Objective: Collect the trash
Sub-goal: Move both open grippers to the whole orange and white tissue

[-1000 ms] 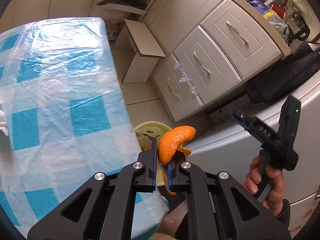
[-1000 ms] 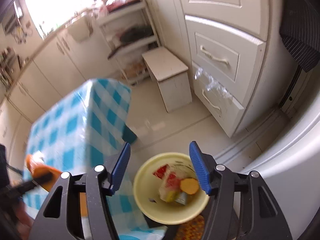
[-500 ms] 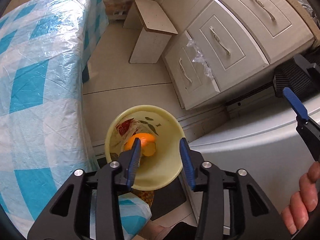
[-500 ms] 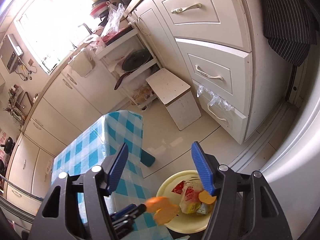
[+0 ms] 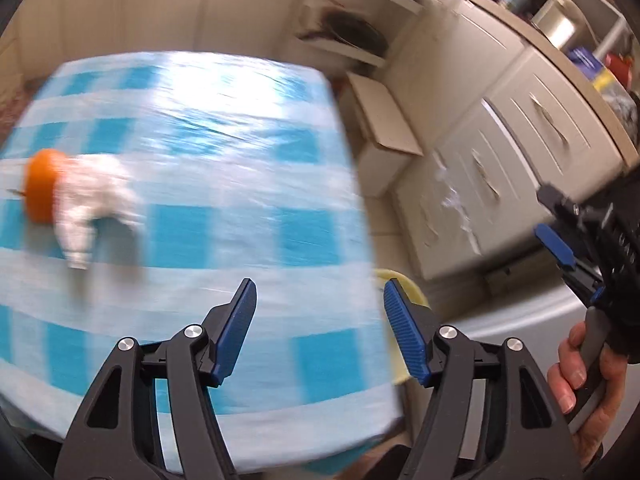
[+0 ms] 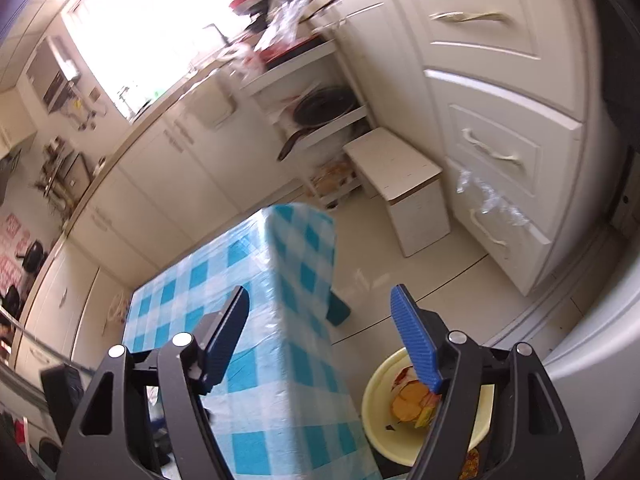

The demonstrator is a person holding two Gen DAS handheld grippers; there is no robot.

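My left gripper (image 5: 318,322) hangs over the near right corner of the blue-checked table (image 5: 240,152); its jaws are opening with nothing between them. At the table's left lie an orange peel (image 5: 40,186) and a crumpled white tissue (image 5: 94,200), blurred. The yellow bin (image 5: 408,284) peeks out past the table edge. My right gripper (image 6: 320,328) is over the table's corner (image 6: 280,280), jaws opening and empty. The yellow bin (image 6: 380,432) sits on the floor at lower right, holding orange peel (image 6: 408,398) and wrappers. A hand holds the right gripper (image 5: 576,248) in the left wrist view.
A small white stool (image 6: 408,188) stands on the tiled floor beyond the table. White drawers (image 6: 504,152) line the right side, and a grey appliance (image 6: 592,344) curves behind the bin. Open shelves with a pan (image 6: 324,108) are at the back.
The left gripper let the orange peel drop into the yellow bin, opened wider, and swung left and up toward the table. The right gripper rose and opened a little more.
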